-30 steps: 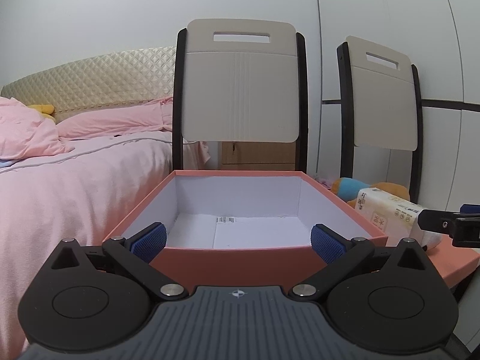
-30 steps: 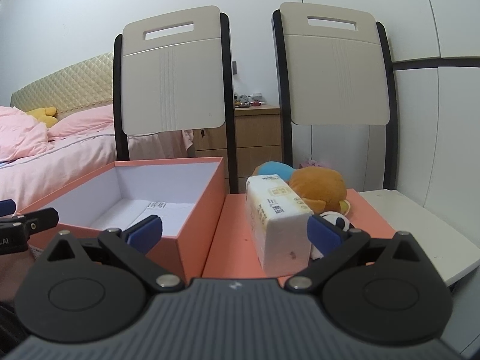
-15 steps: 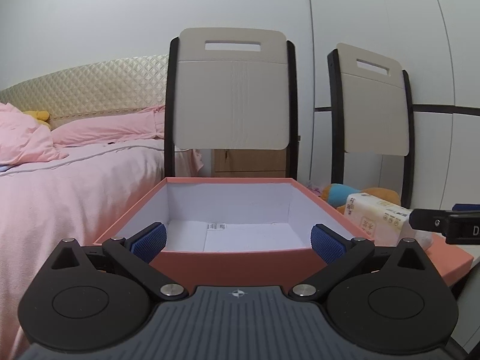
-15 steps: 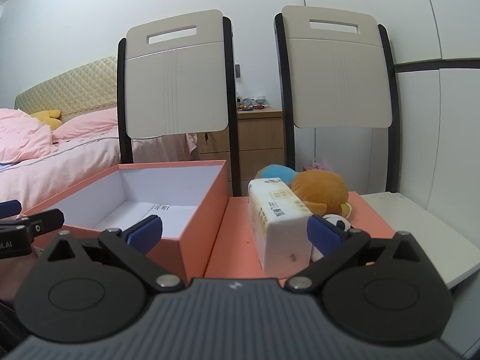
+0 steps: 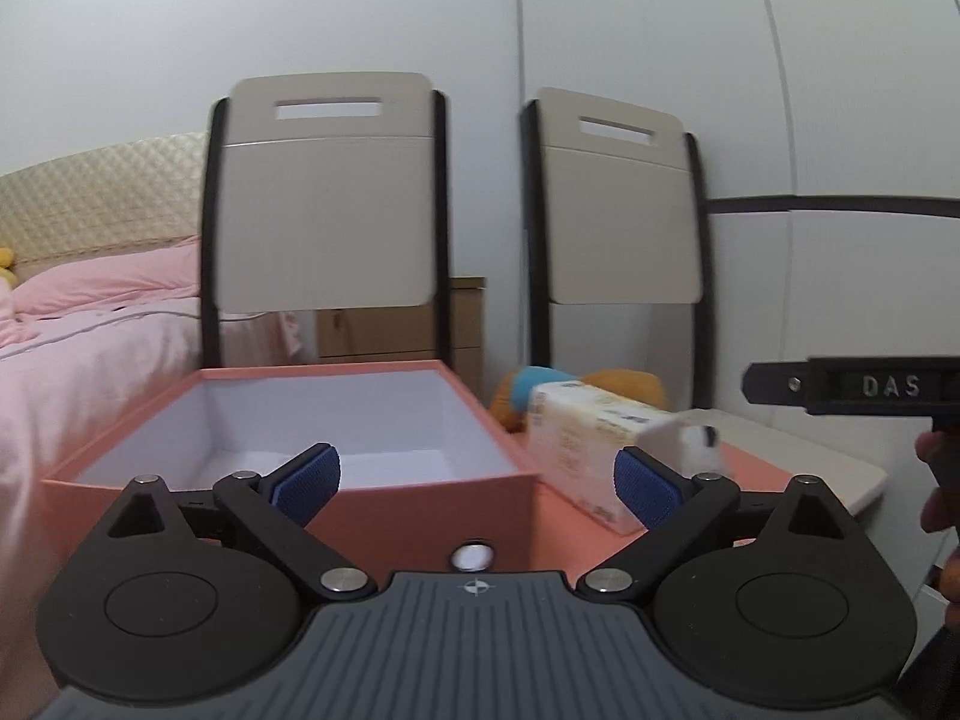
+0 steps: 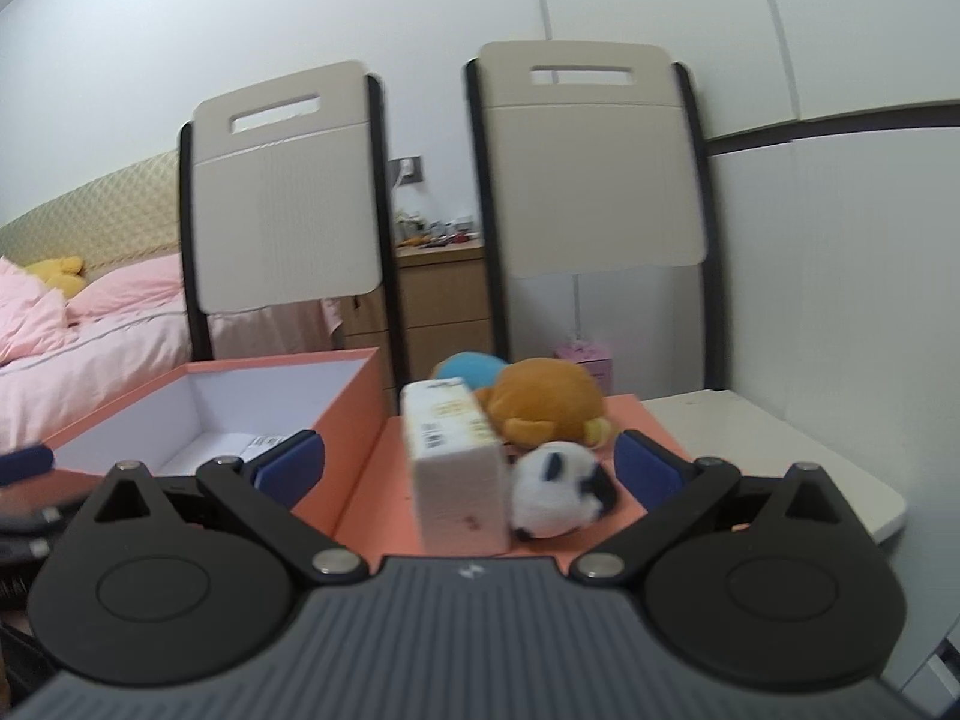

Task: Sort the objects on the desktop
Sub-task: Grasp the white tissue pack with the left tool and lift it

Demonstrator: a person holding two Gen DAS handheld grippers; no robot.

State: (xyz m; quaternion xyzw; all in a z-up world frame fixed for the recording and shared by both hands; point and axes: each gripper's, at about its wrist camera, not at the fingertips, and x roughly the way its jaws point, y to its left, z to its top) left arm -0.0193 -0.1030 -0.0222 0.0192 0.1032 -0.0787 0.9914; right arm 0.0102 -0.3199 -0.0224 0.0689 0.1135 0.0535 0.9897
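Note:
An open orange box point(image 5: 420, 495) point(image 6: 354, 414) with a white inside stands on an orange surface; only a paper slip shows on its floor. Right of it lie a white tissue pack point(image 5: 591, 441) point(image 6: 453, 462), a black-and-white panda plush point(image 6: 555, 489), an orange plush point(image 6: 543, 399) and a blue plush point(image 6: 465, 366). My left gripper point(image 5: 477, 483) is open in front of the box's near right corner. My right gripper point(image 6: 468, 465) is open, with the tissue pack and panda in line between its fingers. Its side bar point(image 5: 852, 387) crosses the left wrist view, above a hand point(image 5: 942, 492).
Two beige chair backs point(image 6: 288, 192) point(image 6: 591, 162) stand behind the table. A pink bed point(image 5: 78, 348) lies on the left, a wooden drawer unit point(image 6: 441, 300) between the chairs. A white tabletop point(image 6: 774, 444) extends to the right of the orange surface.
Both views have swung right and tilted up. The tissue pack and plush toys now sit nearer the middle of each view. Both grippers stay open.

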